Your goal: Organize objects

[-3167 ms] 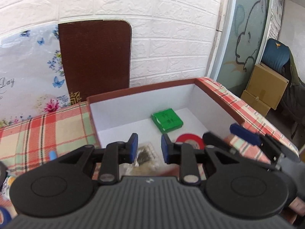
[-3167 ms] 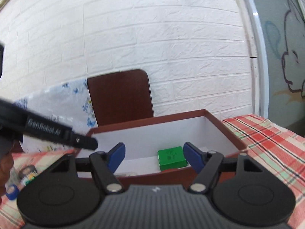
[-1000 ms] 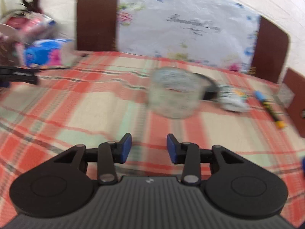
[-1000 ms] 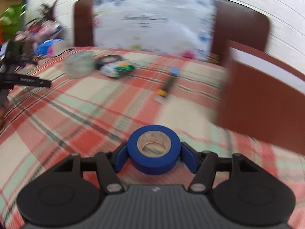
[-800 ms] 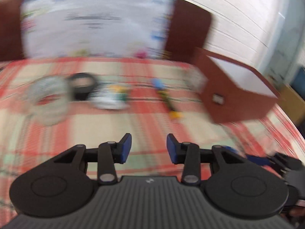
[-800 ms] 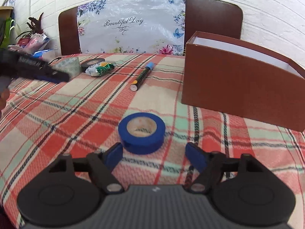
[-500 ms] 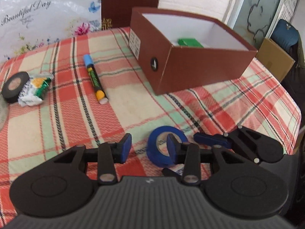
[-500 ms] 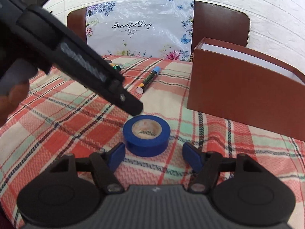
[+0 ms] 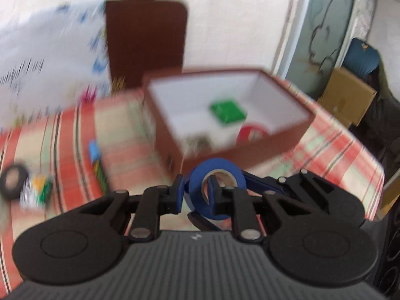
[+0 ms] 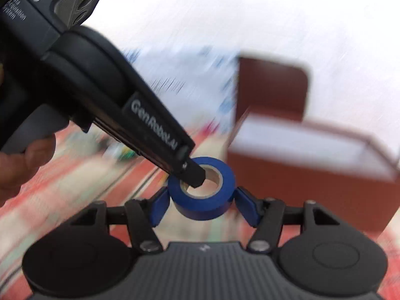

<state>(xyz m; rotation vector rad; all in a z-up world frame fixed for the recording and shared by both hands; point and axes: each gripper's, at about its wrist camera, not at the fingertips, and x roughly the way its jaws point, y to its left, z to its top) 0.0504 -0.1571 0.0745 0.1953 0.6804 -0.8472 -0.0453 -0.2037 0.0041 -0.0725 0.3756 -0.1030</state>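
Left wrist view: left gripper [image 9: 196,195] jaws, previously empty, now pinch the blue tape roll's [image 9: 216,187] wall.

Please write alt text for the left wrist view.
The left tongs grip the wall of a blue tape roll, while the right tongs hold it from outside. Behind, blurred, a brown box holds a green block.

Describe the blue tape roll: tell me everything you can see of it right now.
The blue tape roll is a ring of matte blue tape wound on a pale cardboard core. It lies roughly flat, hole upward, lifted off the plaid tablecloth in front of the brown box. The right gripper clamps its outer sides with blue pads. The left gripper pinches its wall, one finger outside, the other inside the core.
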